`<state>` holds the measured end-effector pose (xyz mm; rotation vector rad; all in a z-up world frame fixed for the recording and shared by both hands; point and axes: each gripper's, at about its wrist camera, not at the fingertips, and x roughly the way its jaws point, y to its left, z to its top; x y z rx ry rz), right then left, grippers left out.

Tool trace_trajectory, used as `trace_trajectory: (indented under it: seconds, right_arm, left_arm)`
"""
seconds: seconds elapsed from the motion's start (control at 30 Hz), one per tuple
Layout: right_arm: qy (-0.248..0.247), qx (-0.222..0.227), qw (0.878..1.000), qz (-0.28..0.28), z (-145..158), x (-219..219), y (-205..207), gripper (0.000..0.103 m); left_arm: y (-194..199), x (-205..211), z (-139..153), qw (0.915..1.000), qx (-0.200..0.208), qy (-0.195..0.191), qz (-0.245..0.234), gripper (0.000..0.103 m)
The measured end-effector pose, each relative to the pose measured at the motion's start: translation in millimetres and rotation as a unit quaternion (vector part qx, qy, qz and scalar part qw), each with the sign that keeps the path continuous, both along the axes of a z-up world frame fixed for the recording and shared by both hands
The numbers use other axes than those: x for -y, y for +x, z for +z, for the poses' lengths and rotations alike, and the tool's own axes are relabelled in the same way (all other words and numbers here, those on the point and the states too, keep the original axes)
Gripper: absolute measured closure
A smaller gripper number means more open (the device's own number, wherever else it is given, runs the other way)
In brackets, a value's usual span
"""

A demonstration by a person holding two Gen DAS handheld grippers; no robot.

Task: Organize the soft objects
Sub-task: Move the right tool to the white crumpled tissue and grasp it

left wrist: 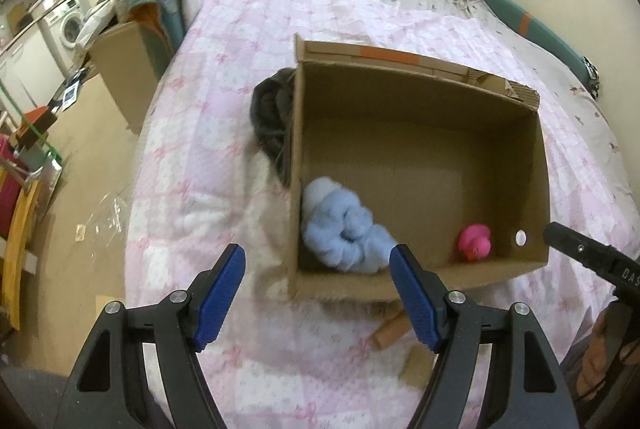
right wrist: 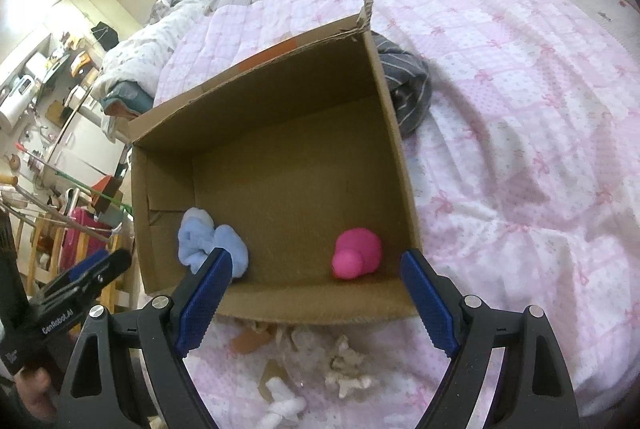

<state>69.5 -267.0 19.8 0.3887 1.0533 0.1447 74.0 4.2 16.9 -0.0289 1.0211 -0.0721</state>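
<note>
An open cardboard box [left wrist: 416, 281] [right wrist: 320, 305] stands on a pink quilted bed. Inside lie a light blue soft bundle [left wrist: 346, 229] [right wrist: 212, 243] at the near left and a pink rubber duck [left wrist: 475, 241] [right wrist: 357, 253] at the near right. My left gripper [left wrist: 318, 261] is open and empty, just above the box's near left corner. My right gripper [right wrist: 316, 267] is open and empty, above the box's near wall. A dark grey striped cloth [left wrist: 272, 121] [right wrist: 406, 89] lies on the bed against the outside of the box.
In front of the box on the quilt lie a white knotted soft piece [right wrist: 284, 409], crumpled beige paper [right wrist: 346, 365] and brown cardboard scraps [left wrist: 394, 333]. A second cardboard box [left wrist: 124, 69] stands beside the bed at the left. Cluttered shelves and a washing machine [left wrist: 68, 23] stand far left.
</note>
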Motion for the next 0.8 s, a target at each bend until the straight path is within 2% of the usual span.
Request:
trace_trajectory:
  seconds: [0.17, 0.33, 0.53, 0.8]
  right_arm:
    - [0.005, -0.002, 1.0, -0.011, 1.2, 3.9, -13.5, 0.011]
    - [0.05, -0.023, 0.998, -0.031, -4.9, 14.9, -31.7, 0.011]
    - [0.044, -0.03, 0.998, -0.031, -8.1, 18.8, -48.2, 0.011]
    - [0.037, -0.055, 0.997, -0.041, -18.9, 24.0, -57.5, 0.011]
  left_arm:
    - [-18.0, -6.6, 1.1, 1.0, 0.0, -0.001, 0.009, 0.031]
    - [-35.3, -4.4, -2.8, 0.9999, -0.006, 0.003, 0.01, 0.031]
    - [-46.9, -4.5, -15.2, 0.9996, -0.009, 0.027, 0.005, 0.031]
    - [-41.5, -25.8, -30.6, 0.9982, -0.041, 0.009, 0.042, 0.031]
